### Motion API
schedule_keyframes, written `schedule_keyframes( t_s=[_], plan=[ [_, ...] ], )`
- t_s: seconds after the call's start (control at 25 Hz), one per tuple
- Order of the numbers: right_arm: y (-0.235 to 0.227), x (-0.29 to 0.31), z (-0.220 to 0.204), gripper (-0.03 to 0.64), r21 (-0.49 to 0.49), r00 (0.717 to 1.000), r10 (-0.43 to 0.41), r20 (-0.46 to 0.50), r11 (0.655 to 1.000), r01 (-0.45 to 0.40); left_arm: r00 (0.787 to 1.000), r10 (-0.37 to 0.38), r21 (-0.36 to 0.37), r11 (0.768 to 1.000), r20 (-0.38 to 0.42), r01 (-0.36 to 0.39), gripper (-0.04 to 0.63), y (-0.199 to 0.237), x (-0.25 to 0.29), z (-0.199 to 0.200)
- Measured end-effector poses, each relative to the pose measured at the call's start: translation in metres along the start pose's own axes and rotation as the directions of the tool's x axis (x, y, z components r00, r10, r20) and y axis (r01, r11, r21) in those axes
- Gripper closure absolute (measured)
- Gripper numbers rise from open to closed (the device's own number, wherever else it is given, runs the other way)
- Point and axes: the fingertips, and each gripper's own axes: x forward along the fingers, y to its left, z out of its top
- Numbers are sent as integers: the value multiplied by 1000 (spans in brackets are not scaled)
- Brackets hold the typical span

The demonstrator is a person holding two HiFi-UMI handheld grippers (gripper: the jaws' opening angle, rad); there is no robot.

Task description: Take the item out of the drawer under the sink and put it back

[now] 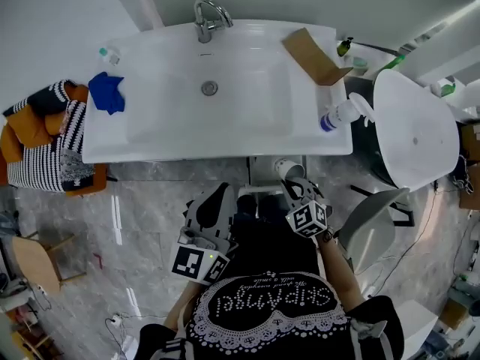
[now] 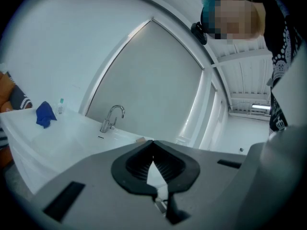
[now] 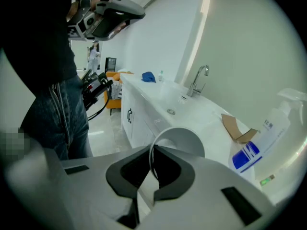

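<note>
Both tongs are shut: the right tongs pinch the rim of the white cup in front of the sink; the left tongs hold nothing. The cup looks taken out, so next it goes back down into the drawer.

The item is 1 plain white cup with a thin round rim and tapered wall. It is tilted in the air, its rim pinched between the 2 closed jaws of the right gripper. In the head view it sits just in front of the sink's front edge, clear of the floor.
</note>
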Motion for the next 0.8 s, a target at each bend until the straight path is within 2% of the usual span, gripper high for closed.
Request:
schedule_keyframes(
  t_s=[0.28,0.44,0.68,0.8],
  plan=[
    [-7,-29,24,592,54,996,-25,86,998,21,999,-30,-11,999,9,31,591,-19,6,-5],
    [-21,-48,37,594,73,988,-77,131,995,68,999,-33,-21,999,17,33,591,-28,7,-7],
    [-41,-91,50,594,205,960,-174,221,970,128,998,-58,-2,998,33,58,591,-54,5,-10],
    [-44,-110,60,594,224,939,-195,284,965,133,997,-72,12,997,37,72,591,-67,0,-11]
  ],
)
